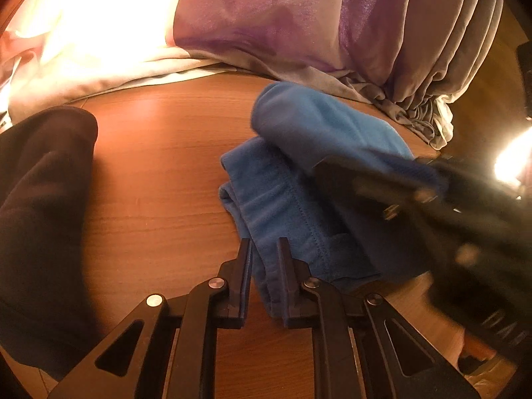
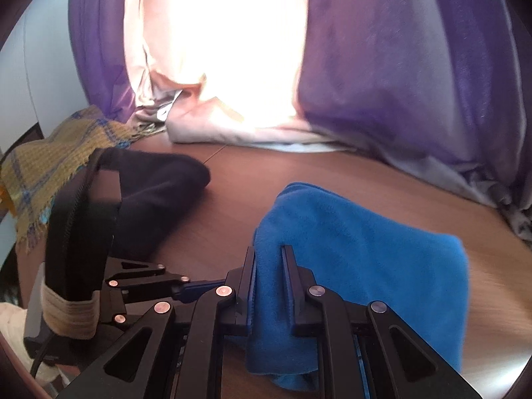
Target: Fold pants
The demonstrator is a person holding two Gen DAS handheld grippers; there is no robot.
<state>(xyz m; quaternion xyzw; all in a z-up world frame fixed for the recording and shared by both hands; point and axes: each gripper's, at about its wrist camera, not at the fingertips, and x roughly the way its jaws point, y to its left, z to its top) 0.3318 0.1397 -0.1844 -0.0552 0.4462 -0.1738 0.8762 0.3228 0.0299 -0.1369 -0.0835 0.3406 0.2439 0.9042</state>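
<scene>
Blue fleece pants (image 1: pixel 299 126) lie bunched on a brown wooden table (image 1: pixel 166 166). My left gripper (image 1: pixel 264 242) is shut on their near edge, with a strip of blue cloth pinched between the fingers. The right gripper (image 1: pixel 332 173) comes in blurred from the right and holds a raised fold over the lower layer. In the right wrist view, my right gripper (image 2: pixel 268 249) is shut on a thick fold of the pants (image 2: pixel 365 232), which drapes to its right. The left gripper (image 2: pixel 186 287) shows at lower left, with a bit of blue cloth at its tips.
A black garment (image 1: pixel 40 199) lies on the table's left side (image 2: pixel 159 183). Purple and pale curtains (image 1: pixel 266 16) hang down to the table's far edge (image 2: pixel 399 83), brightly backlit. A yellow plaid cloth (image 2: pixel 50 159) lies at far left. Bare wood (image 2: pixel 249 173) separates the two garments.
</scene>
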